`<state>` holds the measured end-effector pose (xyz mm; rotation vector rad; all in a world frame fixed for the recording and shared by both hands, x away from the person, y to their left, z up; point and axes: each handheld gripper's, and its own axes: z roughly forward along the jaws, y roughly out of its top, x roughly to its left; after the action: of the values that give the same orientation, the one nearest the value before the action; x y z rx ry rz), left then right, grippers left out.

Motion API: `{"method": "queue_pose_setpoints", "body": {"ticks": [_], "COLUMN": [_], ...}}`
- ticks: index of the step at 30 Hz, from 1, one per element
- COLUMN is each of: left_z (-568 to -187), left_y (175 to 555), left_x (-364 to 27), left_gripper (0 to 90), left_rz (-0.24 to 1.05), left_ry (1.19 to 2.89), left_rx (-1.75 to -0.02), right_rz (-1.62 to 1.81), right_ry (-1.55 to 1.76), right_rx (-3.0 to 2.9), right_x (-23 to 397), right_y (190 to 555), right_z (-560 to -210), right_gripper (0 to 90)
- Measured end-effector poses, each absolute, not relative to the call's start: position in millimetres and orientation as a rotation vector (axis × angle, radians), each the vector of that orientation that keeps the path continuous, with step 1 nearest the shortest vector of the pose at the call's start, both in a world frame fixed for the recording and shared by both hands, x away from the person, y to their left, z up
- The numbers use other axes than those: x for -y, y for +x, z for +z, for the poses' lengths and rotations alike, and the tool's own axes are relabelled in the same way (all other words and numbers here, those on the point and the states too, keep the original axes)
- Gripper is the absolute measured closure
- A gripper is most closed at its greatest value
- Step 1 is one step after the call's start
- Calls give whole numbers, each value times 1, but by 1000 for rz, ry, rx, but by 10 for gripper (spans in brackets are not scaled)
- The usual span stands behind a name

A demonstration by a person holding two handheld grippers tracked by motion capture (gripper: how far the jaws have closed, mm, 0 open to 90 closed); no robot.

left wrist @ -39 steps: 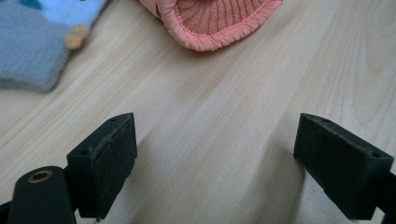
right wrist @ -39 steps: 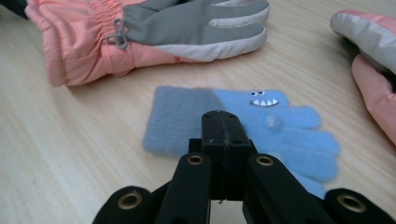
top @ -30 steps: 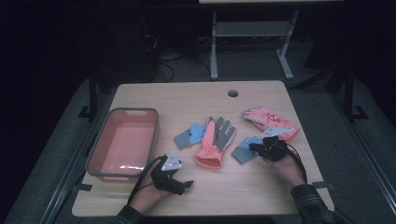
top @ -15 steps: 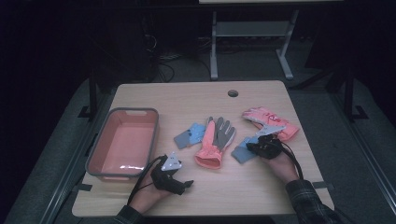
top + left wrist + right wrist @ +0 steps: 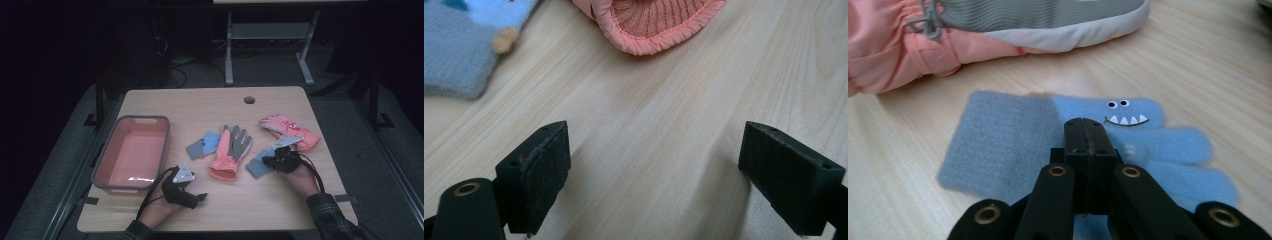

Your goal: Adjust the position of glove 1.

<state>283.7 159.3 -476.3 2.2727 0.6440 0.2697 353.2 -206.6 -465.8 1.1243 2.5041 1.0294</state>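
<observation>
Dark room, floor and a metal frame [image 5: 270, 45] at the top of the high view barely readable; the pale wood surface [image 5: 210, 105] fills the middle. A pink tray [image 5: 132, 152] sits at centre left. A blue mitten [image 5: 204, 145], a pink-and-grey glove [image 5: 230, 152] and a pink glove [image 5: 289, 132] lie mid-frame. A second blue mitten [image 5: 257, 167] is right of centre, partly hidden under the right gripper [image 5: 281, 161], which sits over its right end; jaw state hard to make out here. The left gripper [image 5: 186, 192] is at lower centre-left on bare wood, just below the pink-and-grey glove's cuff. Sleeves are cut off at the bottom edge.

Left gripper view: the left gripper [image 5: 654, 175] has its jaws wide apart with only bare surface [image 5: 664, 125] between them. The pink cuff [image 5: 654, 25] is cut off at the top, a blue mitten [image 5: 464, 45] cut off at upper left.

Right gripper view: the right gripper [image 5: 1087, 150] has its jaws pressed together, tips over the middle of the blue mitten [image 5: 1008, 145] with the toothy face. Cannot tell whether fabric is pinched; the tips hide the contact spot. The pink-and-grey glove [image 5: 1013, 25] runs off the top.
</observation>
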Motion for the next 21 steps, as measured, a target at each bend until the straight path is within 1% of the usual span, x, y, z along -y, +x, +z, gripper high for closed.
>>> {"method": "queue_pose_setpoints", "body": {"ticks": [21], "left_z": [-476], "left_y": [284], "left_x": [-159], "left_gripper": [127], "left_rz": [269], "left_ry": [2273], "left_rx": [-644], "right_rz": [998], "right_ry": [1063], "right_rx": [-2573], "right_x": [189], "right_y": [326], "right_z": [-462], "right_gripper": [899]}}
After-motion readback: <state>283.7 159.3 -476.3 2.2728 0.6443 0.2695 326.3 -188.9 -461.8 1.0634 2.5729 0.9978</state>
